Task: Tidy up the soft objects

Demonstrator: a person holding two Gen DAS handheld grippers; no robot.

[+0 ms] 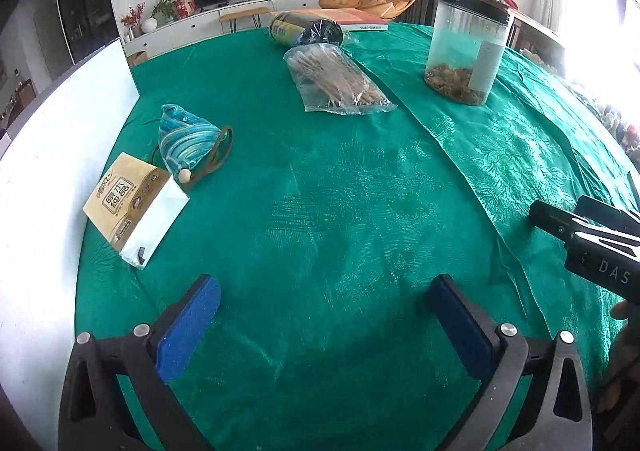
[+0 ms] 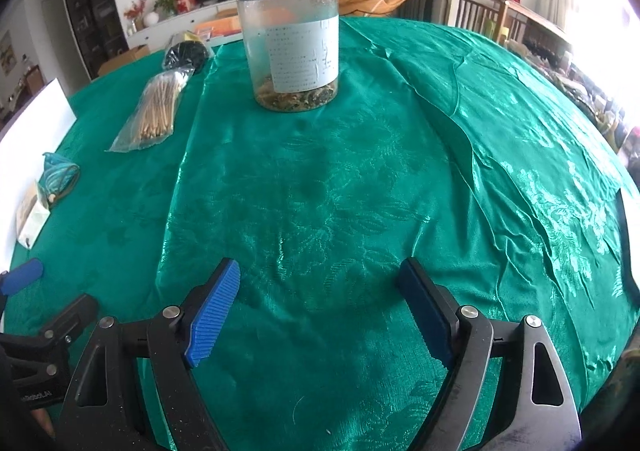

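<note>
Both grippers hovering over the green tablecloth, nothing picked up.

I am seeing the striped blue pouch (image 1: pixel 188 141) lying just beyond the tissue pack (image 1: pixel 134 207), touching it, with the bag of wooden sticks (image 1: pixel 338 81) further back and the black-lidded jar (image 1: pixel 466 47) well off to the pouch's right. I am holding my left gripper (image 1: pixel 324 325) with jaws spread wide and empty over bare tablecloth (image 1: pixel 340 203); my right gripper (image 2: pixel 320 315) is likewise gaping and gripping nothing, facing the jar.
</note>
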